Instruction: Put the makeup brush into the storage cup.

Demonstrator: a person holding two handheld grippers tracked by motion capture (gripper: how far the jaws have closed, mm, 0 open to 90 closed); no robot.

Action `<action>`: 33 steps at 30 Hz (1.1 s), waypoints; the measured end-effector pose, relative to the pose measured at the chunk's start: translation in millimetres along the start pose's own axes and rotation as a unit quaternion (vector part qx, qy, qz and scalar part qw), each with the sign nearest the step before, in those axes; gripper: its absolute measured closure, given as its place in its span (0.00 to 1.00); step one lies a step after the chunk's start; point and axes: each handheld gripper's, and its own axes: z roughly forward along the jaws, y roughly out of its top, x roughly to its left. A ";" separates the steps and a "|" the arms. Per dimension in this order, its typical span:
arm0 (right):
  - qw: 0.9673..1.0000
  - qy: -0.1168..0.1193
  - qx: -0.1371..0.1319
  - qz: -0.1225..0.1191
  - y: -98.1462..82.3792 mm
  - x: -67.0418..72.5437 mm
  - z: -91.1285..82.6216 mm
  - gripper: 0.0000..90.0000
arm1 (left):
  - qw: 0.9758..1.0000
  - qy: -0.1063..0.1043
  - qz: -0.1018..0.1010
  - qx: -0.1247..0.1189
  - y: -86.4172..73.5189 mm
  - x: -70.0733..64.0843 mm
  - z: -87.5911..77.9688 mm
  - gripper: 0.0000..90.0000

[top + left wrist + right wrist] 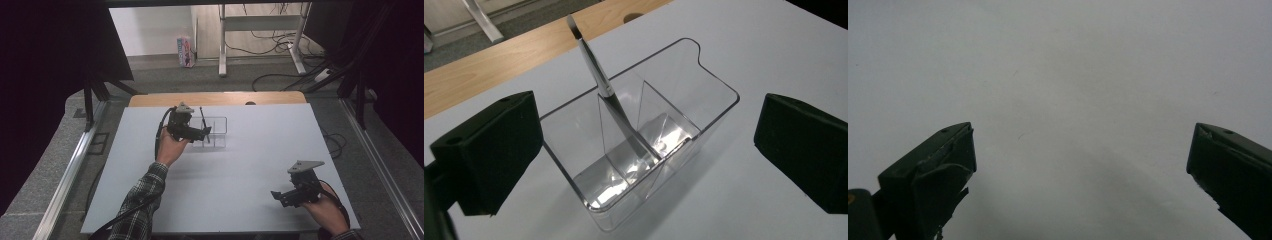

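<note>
Since your left claw (644, 150) stood wide apart and empty, with the pen (596, 75) leaning in the clear box (719, 95) at the worktop's (250, 160) far middle, you needed to back away slowly.

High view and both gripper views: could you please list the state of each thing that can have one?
Clear plastic divided organiser box: upright on the white table, open top.
Slim dark and silver pen: standing tilted inside the box, leaning on a divider, not held.
Left gripper: open, jaws either side of the box, not touching it.
Right gripper: open, nothing between its jaws, above bare table.
</note>
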 end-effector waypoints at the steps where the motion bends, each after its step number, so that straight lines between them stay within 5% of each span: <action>1: 1.000 0.000 0.000 0.000 0.0 0.0 0.0 0.00 | 1.000 0.000 0.000 0.001 -0.9 0.4 -0.7 0.00; 33: 1.000 0.002 -0.005 -0.001 0.8 0.3 -1.0 0.00 | 1.000 -0.009 0.007 0.000 -21.8 -1.6 -30.8 0.00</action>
